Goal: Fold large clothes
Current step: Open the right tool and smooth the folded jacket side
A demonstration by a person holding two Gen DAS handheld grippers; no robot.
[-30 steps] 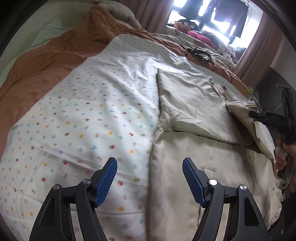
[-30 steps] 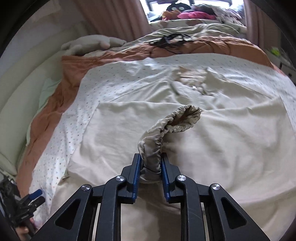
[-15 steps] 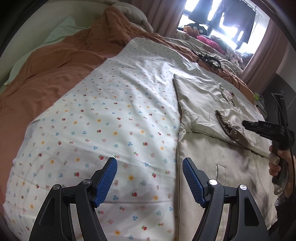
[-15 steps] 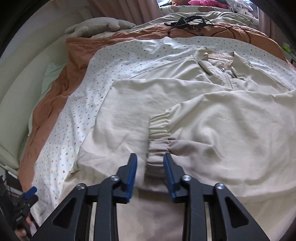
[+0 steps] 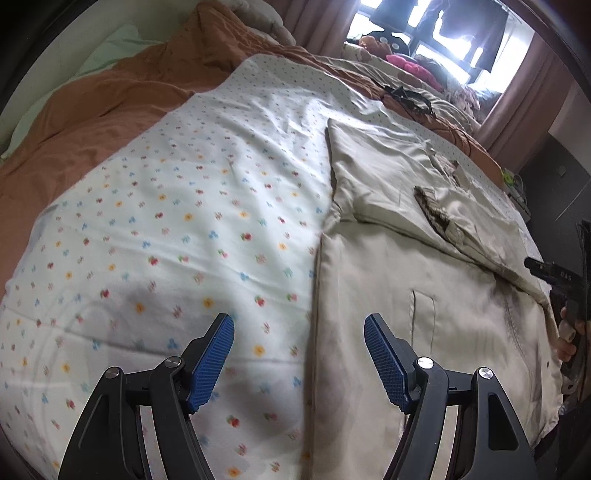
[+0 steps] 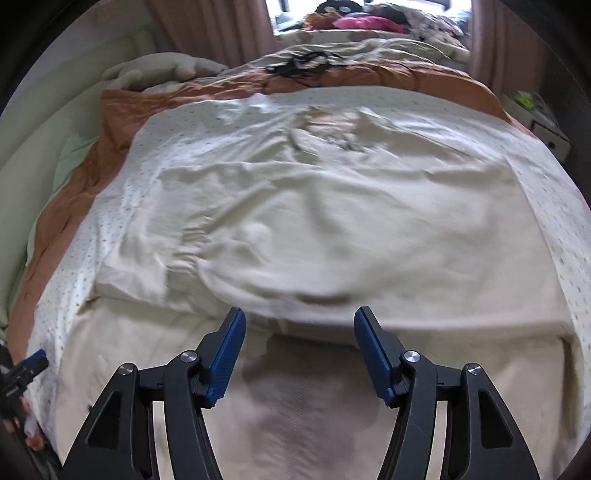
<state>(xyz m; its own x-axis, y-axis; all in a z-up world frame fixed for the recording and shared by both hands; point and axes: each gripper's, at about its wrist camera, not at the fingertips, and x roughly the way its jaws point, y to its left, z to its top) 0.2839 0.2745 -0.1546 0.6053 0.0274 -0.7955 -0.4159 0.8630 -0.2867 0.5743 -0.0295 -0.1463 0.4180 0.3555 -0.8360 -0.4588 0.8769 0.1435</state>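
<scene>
A large beige jacket (image 5: 424, 302) lies flat on a flower-print sheet (image 5: 177, 229) on the bed. One sleeve is folded across its body, and the gathered cuff (image 5: 436, 214) rests on top. My left gripper (image 5: 299, 354) is open and empty, hovering over the jacket's left edge. My right gripper (image 6: 299, 350) is open and empty above the jacket (image 6: 332, 229) near its lower part; the cuff (image 6: 188, 251) lies ahead to its left. The right gripper also shows at the right edge of the left wrist view (image 5: 546, 271).
An orange blanket (image 5: 122, 99) borders the sheet on the far side. A black cable (image 6: 299, 62) lies near the head of the bed. Pillows and piled clothes (image 6: 362, 22) sit by the window. A nightstand (image 6: 543, 118) stands at the right.
My right gripper carried the sleeve cuff across the jacket, laid it down, opened and drew back. The left gripper stayed open and shifted slightly.
</scene>
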